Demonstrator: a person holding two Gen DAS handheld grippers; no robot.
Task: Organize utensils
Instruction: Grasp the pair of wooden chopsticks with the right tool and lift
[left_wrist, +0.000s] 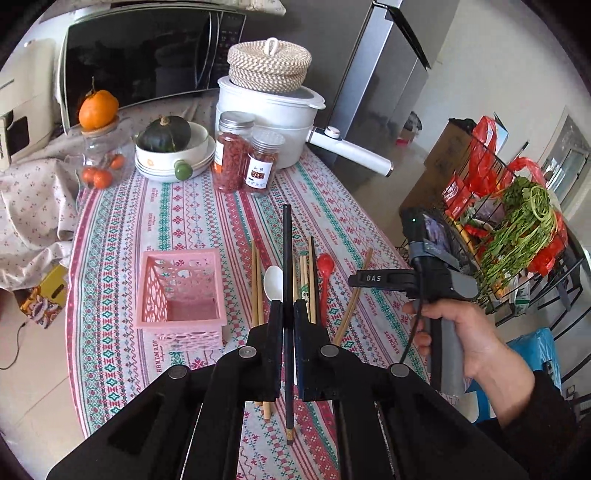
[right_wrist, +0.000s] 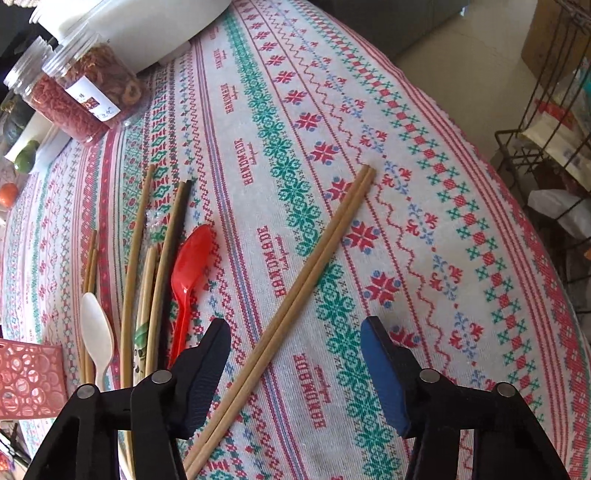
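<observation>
My left gripper (left_wrist: 288, 304) is shut on a black chopstick (left_wrist: 287, 251), held lifted above the patterned tablecloth (left_wrist: 207, 206). The pink basket (left_wrist: 181, 291) stands just to its left. Below the gripper lie a white spoon (left_wrist: 273, 280), a red spoon (left_wrist: 325, 266) and several wooden chopsticks (left_wrist: 255, 280). In the right wrist view my right gripper (right_wrist: 293, 326) is open, its jaws straddling a pair of wooden chopsticks (right_wrist: 314, 258) lying diagonally on the cloth; the pads are not touching them. Left of that pair are the red spoon (right_wrist: 190, 258), white spoon (right_wrist: 96, 328) and a corner of the basket (right_wrist: 26, 376).
Two jars of dried food (left_wrist: 243, 151), a white pot (left_wrist: 266, 122) with a woven lid, stacked bowls holding a green squash (left_wrist: 173, 144) and a microwave (left_wrist: 140, 55) line the back. A wire rack with greens (left_wrist: 517, 229) stands beyond the table's right edge.
</observation>
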